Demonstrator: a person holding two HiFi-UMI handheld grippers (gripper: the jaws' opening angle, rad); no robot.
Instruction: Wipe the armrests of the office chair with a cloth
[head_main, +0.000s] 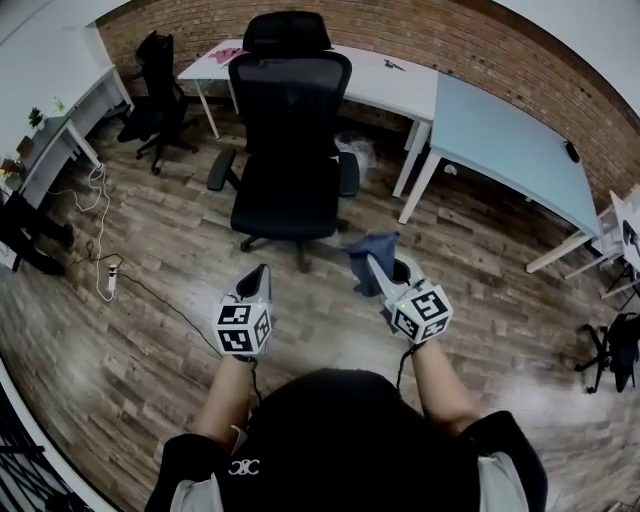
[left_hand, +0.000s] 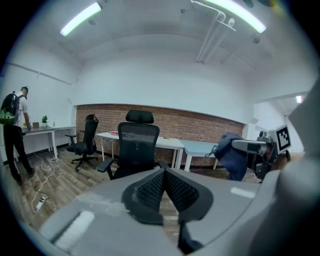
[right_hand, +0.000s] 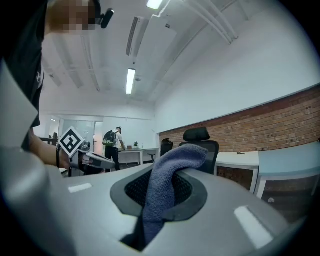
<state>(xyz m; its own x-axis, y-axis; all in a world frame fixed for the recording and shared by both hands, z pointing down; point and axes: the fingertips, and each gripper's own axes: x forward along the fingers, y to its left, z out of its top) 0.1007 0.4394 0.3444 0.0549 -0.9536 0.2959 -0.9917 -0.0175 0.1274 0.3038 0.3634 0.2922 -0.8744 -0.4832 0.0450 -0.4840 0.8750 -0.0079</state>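
One view alone shows the right tool's (right_hand: 167, 171) jaws clamping cloth (right_hand: 154, 202).

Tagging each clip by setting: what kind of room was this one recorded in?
Most likely an office or shared workspace. A black office chair on casters stands on a wood floor, with white desks behind it along a brick wall.

Rear wall (head_main: 480, 45) is faced in red brick; other walls (left_hand: 165, 85) are painted white. Floor (head_main: 150, 250) is laid in grey-brown planks. A white table (head_main: 390, 80) and a pale blue table (head_main: 510, 140) are set along the brick. Strip lights (left_hand: 80, 18) are mounted overhead.
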